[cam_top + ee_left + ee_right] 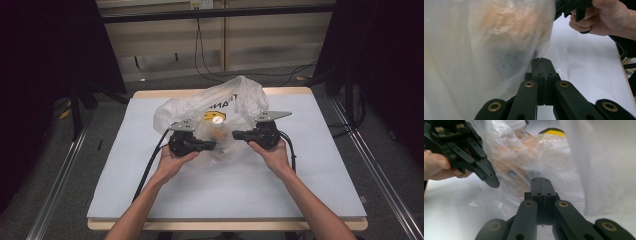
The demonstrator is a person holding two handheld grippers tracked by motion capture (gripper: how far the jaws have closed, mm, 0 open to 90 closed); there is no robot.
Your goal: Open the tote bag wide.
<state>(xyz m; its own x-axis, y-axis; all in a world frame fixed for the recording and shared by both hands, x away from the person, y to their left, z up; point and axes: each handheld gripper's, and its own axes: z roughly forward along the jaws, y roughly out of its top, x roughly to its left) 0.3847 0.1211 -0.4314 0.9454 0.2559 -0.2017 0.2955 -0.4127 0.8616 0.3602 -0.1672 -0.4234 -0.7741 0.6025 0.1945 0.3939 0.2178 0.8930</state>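
From the high view, a pale grey sheet covers a square worktop with a light wooden rim, set in a dim room with dark curtains at both sides, a slatted wall behind and cables trailing on the grey floor. One clear plastic bag lies crumpled toward the far edge, about midway between the left and right edges; something orange and a yellow patch show through it. There are two tools: the left tool and the right tool, each held in one hand, tips facing each other at the bag's near side. The near half of the worktop and both side margins lie bare, with wide room around the bag.

In the left gripper view, the left tool's jaws stand pressed together with nothing between them, tips just beside the bag. The other hand is at the upper right, over bare sheet.

In the right gripper view, the right tool's jaws are likewise closed and empty, pointing at the bag, where orange contents and a yellow label show. The left tool comes in from the upper left, closed too, its tip close against the plastic.
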